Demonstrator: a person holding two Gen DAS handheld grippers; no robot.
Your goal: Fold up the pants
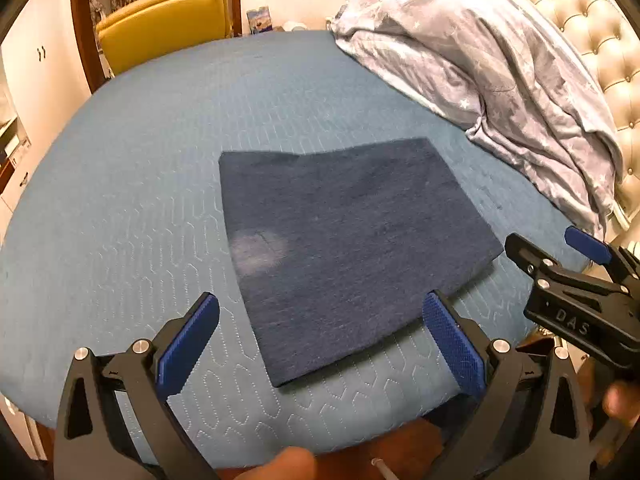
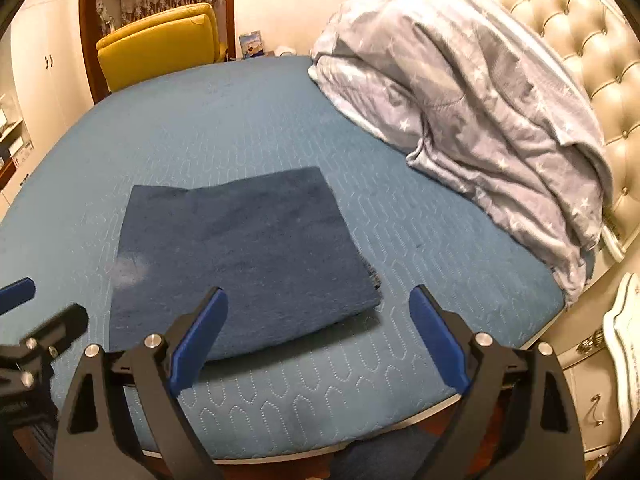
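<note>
Your left gripper (image 1: 320,340) had its blue pads spread wide and held nothing; the folded pants (image 1: 344,248) lay flat just ahead of its fingertips, on the blue quilted bed cover (image 1: 140,200). Your right gripper (image 2: 318,334) was likewise spread and empty, with the pants (image 2: 240,264) ahead and slightly to its left, the near edge just past its left pad. Farther ahead to the right of both grippers, a crumpled star-patterned duvet (image 2: 480,120) lay against the tufted headboard (image 2: 580,40).
</note>
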